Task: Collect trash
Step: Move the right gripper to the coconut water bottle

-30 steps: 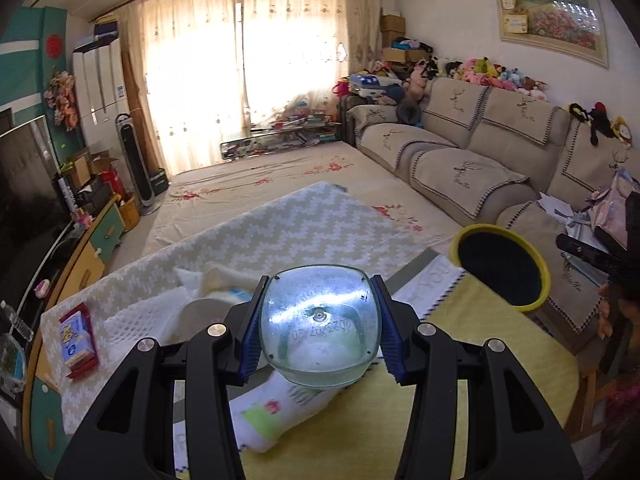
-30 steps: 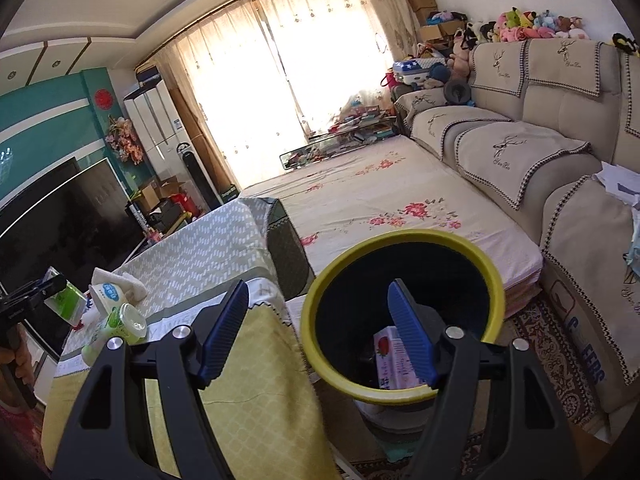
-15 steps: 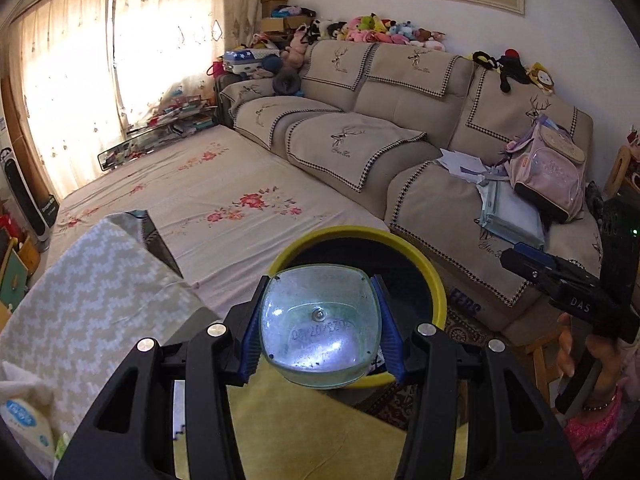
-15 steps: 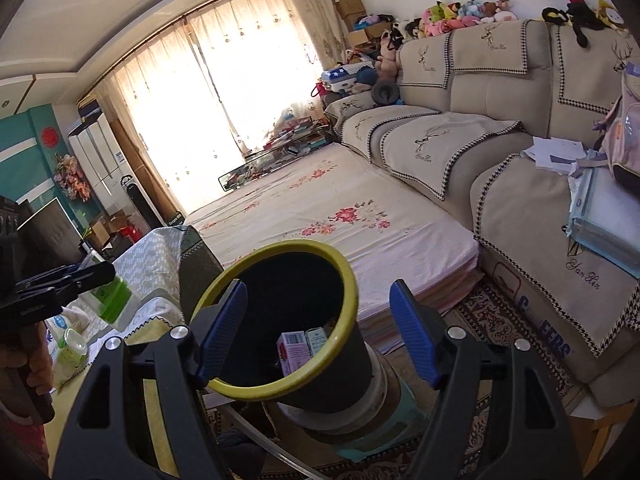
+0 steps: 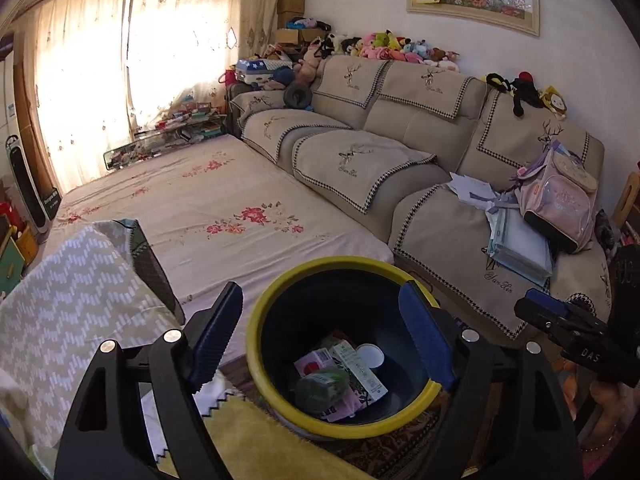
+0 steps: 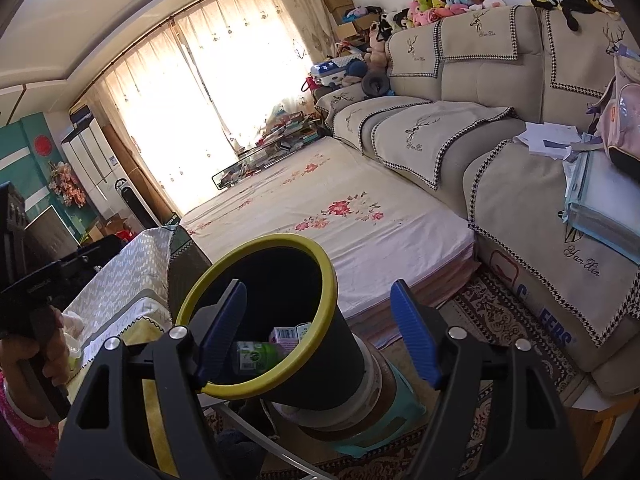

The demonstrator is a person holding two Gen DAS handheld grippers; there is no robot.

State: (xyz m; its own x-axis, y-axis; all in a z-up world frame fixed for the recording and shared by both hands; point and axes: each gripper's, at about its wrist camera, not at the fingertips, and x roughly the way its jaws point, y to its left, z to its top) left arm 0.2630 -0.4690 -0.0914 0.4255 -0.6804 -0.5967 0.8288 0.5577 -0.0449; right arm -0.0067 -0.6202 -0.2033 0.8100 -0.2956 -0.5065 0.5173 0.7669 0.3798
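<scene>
A home living room: beige sofa [image 5: 400, 132], plush toys [image 5: 384, 46], curtained window [image 5: 132, 60].

Your right gripper [image 6: 316, 330] stands open and empty beside a tilted, yellow-rimmed black bin [image 6: 320, 360]. Inside lie a green bottle [image 6: 256, 356] and a pink carton [image 6: 286, 336].

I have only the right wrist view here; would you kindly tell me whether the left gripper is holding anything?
Observer: No. The left gripper has just been opening its jaws, and nothing is between them.
Operator: Thank you. Where is it pointing?
Observer: Down into the yellow-rimmed bin.
Operator: What lies in there that I cannot see?
Observer: A white round lid, just behind the green bottle.
</scene>
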